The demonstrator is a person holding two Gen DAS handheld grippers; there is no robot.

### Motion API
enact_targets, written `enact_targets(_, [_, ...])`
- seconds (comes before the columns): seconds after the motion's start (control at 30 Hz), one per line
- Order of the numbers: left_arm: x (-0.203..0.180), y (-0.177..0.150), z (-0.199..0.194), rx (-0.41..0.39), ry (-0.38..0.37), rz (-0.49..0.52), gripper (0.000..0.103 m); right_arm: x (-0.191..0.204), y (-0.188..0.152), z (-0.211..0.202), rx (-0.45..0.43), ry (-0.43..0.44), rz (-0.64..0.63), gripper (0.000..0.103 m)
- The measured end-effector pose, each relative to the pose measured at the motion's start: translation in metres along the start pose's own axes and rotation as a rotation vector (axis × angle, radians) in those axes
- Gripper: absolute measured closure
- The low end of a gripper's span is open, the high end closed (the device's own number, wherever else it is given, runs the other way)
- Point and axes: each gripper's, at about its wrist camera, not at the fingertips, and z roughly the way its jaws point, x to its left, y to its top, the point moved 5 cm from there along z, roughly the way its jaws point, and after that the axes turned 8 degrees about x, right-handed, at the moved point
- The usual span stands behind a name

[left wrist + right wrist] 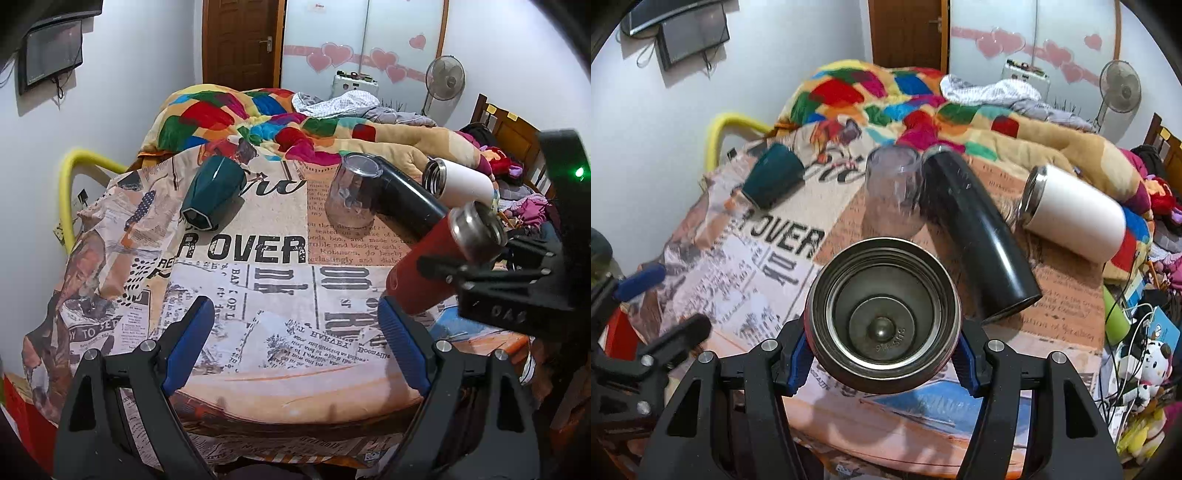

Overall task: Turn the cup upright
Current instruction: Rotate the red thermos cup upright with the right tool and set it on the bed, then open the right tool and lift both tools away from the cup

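While jaws clamp one red flask (882, 317), four others (975, 236) lie.

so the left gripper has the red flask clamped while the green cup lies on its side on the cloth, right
Not quite: the right gripper is the one clamped on the red flask, as the right wrist view shows. The left gripper is open and holds nothing. The green cup does lie on its side on the cloth.

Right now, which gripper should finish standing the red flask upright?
Right. The right gripper is already clamped around the red flask, which is tilted, mouth up. The left gripper is open, empty, over the tablecloth.
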Motion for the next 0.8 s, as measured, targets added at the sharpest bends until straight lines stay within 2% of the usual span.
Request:
enact_targets(0.1, [0.002,-0.001,0.003,0.01,0.003,-0.004,0.013,0.003,-0.002,0.009,0.026,0.001,-0.008,0.044])
enact_targets(0.3, [0.009,-0.001,0.004,0.016,-0.001,-0.022,0.013,0.01,0.0,0.007,0.017,-0.024,-0.038,0.043])
enact_targets(0.53, [0.012,0.001,-0.004,0.007,-0.006,-0.038,0.013,0.01,0.0,0.003,0.023,-0.005,-0.033,0.041])
enact_targets(0.67, [0.007,0.004,-0.019,-0.019,-0.015,-0.036,0.013,0.009,-0.006,-0.017,0.004,0.022,-0.032,0.041])
enact_targets(0.8, [-0.005,0.011,-0.052,-0.087,-0.035,-0.022,0.013,0.004,-0.014,-0.059,-0.086,0.01,-0.027,0.041])
